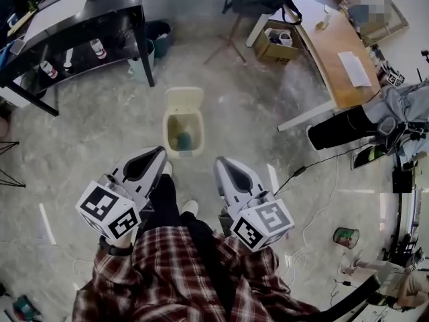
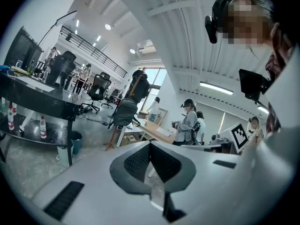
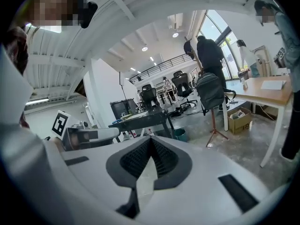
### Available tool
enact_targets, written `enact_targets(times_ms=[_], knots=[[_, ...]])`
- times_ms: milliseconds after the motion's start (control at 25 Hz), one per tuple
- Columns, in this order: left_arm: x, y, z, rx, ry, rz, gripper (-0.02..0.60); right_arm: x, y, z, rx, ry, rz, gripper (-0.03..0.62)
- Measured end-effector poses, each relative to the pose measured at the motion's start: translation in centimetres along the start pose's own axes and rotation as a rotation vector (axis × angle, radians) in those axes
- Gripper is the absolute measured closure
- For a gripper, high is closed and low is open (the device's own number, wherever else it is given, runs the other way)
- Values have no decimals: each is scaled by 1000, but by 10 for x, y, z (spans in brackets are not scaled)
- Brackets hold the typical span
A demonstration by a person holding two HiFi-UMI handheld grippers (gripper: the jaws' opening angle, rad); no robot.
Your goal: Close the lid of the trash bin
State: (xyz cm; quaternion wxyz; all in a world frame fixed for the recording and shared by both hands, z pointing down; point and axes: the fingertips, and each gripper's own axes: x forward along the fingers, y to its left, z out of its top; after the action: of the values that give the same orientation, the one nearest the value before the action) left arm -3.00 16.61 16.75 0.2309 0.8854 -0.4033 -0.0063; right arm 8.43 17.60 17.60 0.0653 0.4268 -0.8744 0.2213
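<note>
A cream trash bin stands on the floor ahead of my feet, its lid swung up and back, something dark teal inside. My left gripper is held low at the left, its tip just short of the bin's near left corner. My right gripper is to the right of the bin, also short of it. Both are shut with nothing between the jaws. In the left gripper view the left gripper points out across the room, as does the right gripper in its own view; the bin shows in neither.
A black table with bottles on its lower shelf stands at the back left, a small teal bin beside its leg. A wooden desk, a cardboard box and cables lie at the right. People stand farther off.
</note>
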Motion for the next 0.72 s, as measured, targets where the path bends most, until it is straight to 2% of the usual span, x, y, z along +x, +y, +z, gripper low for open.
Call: enact_targets(times_ms=[440,720], knots=[[80,116,59,35,61,-92,571,139,-49,58,6,-28,-72,582],[115,163,63,22,141,-133,571,177,-77,57,67,5,-149,582]])
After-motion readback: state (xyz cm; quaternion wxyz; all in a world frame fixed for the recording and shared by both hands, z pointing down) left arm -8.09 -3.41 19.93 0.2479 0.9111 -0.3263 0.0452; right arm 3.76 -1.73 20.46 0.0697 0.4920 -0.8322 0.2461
